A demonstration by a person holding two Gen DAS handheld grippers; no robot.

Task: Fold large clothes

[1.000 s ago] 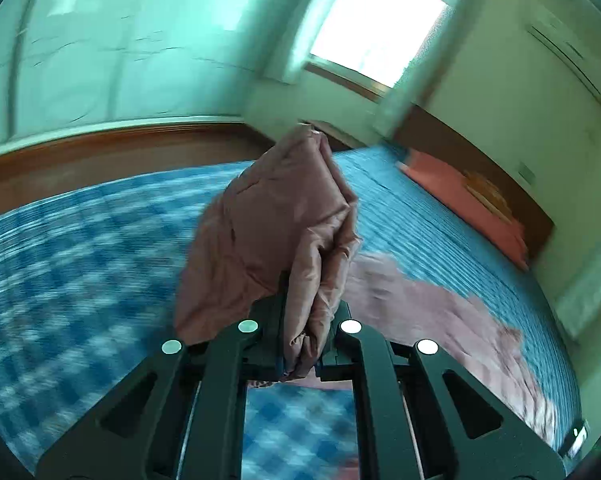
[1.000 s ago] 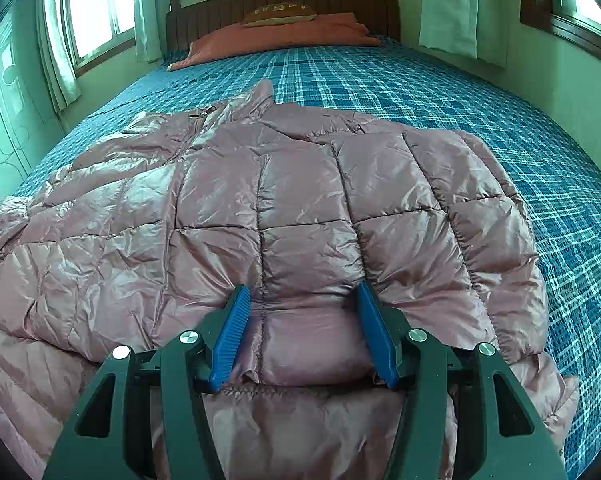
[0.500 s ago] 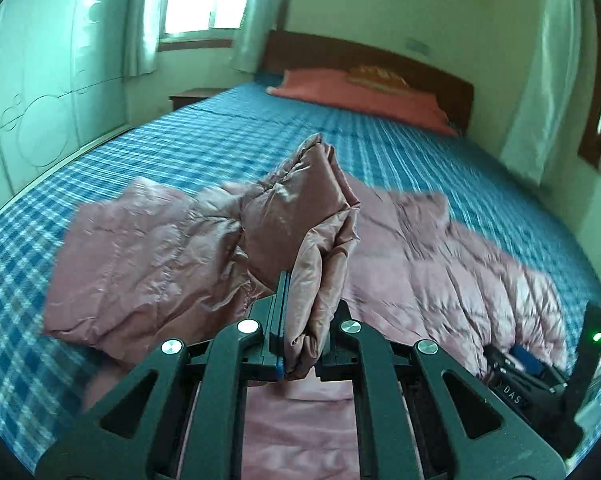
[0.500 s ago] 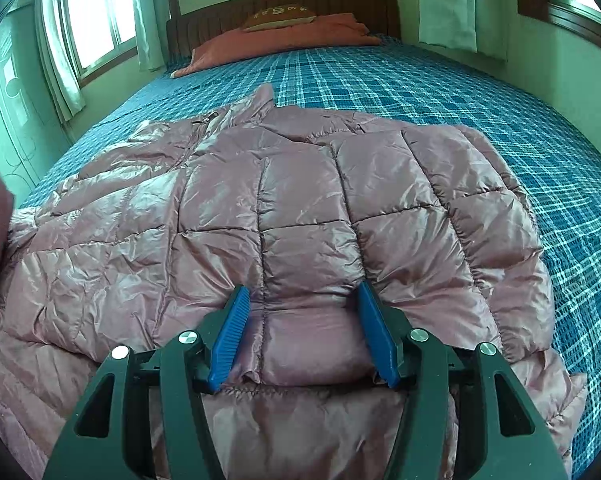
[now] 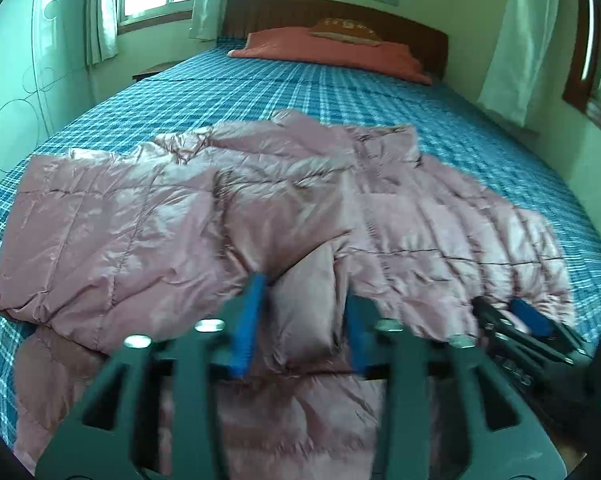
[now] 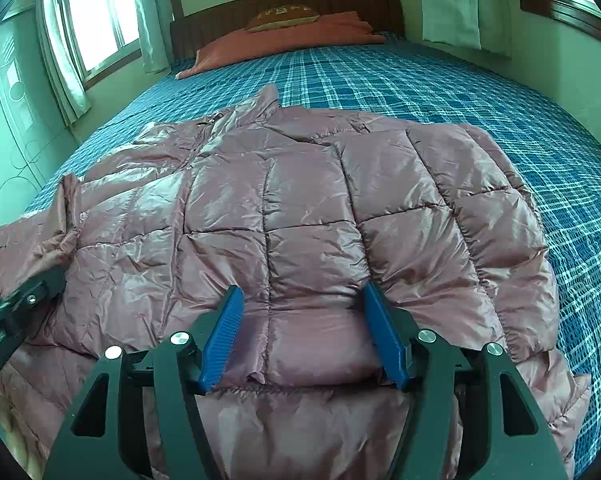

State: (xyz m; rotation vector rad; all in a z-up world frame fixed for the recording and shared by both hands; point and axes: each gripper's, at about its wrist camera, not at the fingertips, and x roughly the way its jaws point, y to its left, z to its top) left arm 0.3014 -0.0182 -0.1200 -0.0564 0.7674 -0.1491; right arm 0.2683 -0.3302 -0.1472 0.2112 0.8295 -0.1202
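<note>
- Left gripper (image 5: 300,320): blue-padded fingers (image 5: 246,324) are spreading apart. A puffed fold of the pink quilted jacket (image 5: 260,208) lies between them; its sides sit just beside the pads, with no clear squeeze visible. This view is blurred near the fingers.
- Left gripper pose: pointed down at a slant toward the near hem of the jacket, both fingers roughly level with each other.
- Right gripper (image 6: 304,332): fingers (image 6: 222,336) are spreading apart, straddling one quilted panel at the hem; the fabric bulges up between the pads and is not pinched flat.
- Right gripper pose: angled downward over the near edge, level side to side.
- In the right wrist view, the left gripper's dark frame shows at the left edge, resting against the jacket.
- Jacket location: spread flat across the foot of the bed (image 6: 460,92), on the blue plaid cover, collar toward the orange pillow (image 6: 300,32) and headboard (image 6: 352,2).
</note>
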